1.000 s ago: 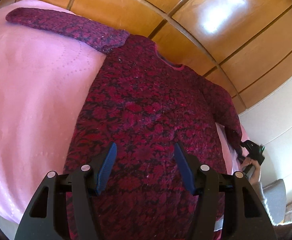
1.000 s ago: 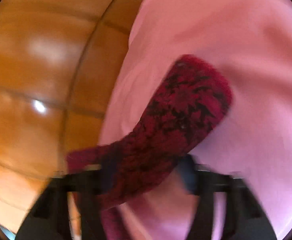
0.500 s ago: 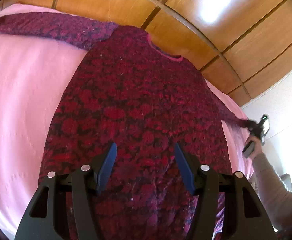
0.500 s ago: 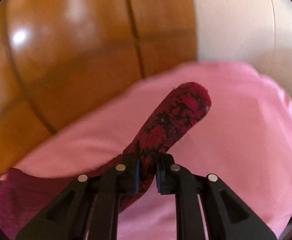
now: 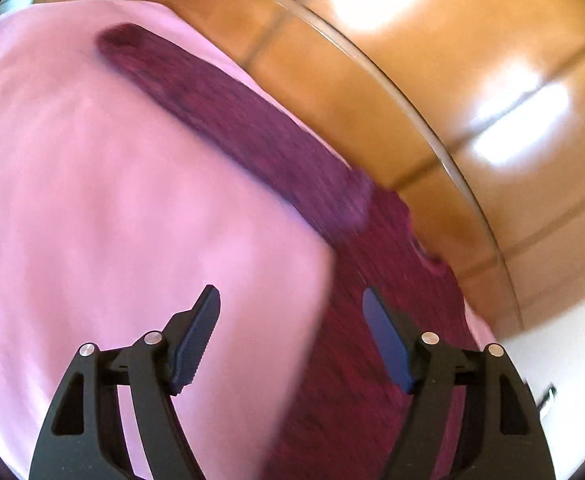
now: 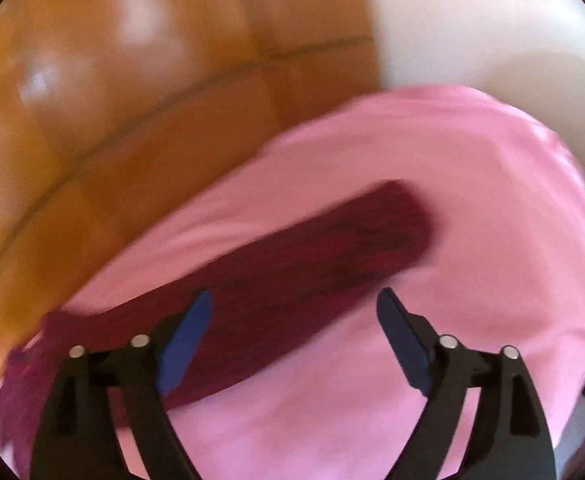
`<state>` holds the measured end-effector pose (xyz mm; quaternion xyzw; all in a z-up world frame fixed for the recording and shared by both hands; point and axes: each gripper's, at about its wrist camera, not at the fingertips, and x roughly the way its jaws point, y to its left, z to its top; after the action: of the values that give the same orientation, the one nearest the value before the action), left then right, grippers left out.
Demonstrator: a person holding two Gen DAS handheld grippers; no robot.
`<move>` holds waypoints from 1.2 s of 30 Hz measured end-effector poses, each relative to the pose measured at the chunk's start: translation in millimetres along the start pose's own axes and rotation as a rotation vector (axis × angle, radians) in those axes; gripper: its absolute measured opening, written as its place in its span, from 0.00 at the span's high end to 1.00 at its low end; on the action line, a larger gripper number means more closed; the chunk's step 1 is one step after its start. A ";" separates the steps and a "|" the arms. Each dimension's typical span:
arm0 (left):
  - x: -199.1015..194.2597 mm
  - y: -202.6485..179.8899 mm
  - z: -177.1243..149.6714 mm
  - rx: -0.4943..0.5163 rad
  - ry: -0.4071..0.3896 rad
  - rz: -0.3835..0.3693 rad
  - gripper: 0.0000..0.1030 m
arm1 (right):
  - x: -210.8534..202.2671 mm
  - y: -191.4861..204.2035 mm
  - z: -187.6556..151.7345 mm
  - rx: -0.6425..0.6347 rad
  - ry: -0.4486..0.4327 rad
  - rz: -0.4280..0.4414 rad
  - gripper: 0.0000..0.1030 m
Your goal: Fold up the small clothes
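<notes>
Both views motion-blurred. Dark red patterned knit sweater (image 5: 372, 344) lies flat on the pink bedsheet (image 5: 92, 200), neckline toward the glossy wooden headboard (image 5: 452, 100). Left tool (image 5: 290, 336): jaws opening, nothing between them, above the sweater's side edge; bare sheet spreads to the left. Right tool (image 6: 292, 336): jaws opening, spread over one outstretched sleeve (image 6: 332, 248), pads clear of it; open sheet runs beyond the cuff.

Right tongs (image 6: 292, 328) opening, empty, above sleeve (image 6: 312, 264) on pink sheet (image 6: 472, 200).
</notes>
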<state>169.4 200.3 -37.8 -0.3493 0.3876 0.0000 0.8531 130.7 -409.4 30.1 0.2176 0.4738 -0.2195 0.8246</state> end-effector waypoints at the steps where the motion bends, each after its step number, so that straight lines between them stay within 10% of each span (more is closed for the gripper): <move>1: 1.3 6.5 9.2 -0.016 -0.015 0.010 0.29 | -6.0 27.4 -11.7 -0.042 0.025 0.076 0.13; 7: 23.4 75.6 84.3 -0.231 -0.106 0.053 0.30 | -18.2 160.8 -91.0 -0.263 0.190 0.409 0.13; 15: 54.9 137.0 160.8 -0.390 -0.180 0.136 0.31 | 2.0 248.6 -173.6 -0.403 0.313 0.503 0.13; 17: 63.4 142.7 171.1 -0.410 -0.183 0.132 0.49 | 31.3 248.3 -165.9 -0.396 0.330 0.488 0.13; 19: 69.8 145.0 176.5 -0.408 -0.151 0.119 0.90 | 50.8 250.5 -170.6 -0.391 0.334 0.471 0.12; 25: 18.0 131.1 161.4 -0.313 -0.243 0.130 0.92 | 55.3 268.1 -172.2 -0.396 0.334 0.468 0.12; 33: 23.6 135.9 137.4 -0.176 -0.152 0.367 0.87 | 45.9 258.9 -174.5 -0.456 0.320 0.437 0.10; 36: 8.7 103.9 122.2 -0.112 -0.125 0.258 0.68 | 36.5 256.5 -166.2 -0.446 0.332 0.448 0.11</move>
<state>228.1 349.3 -49.9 -0.3431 0.3749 0.1528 0.8476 179.1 -113.5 -39.1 0.1632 0.5781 0.1138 0.7913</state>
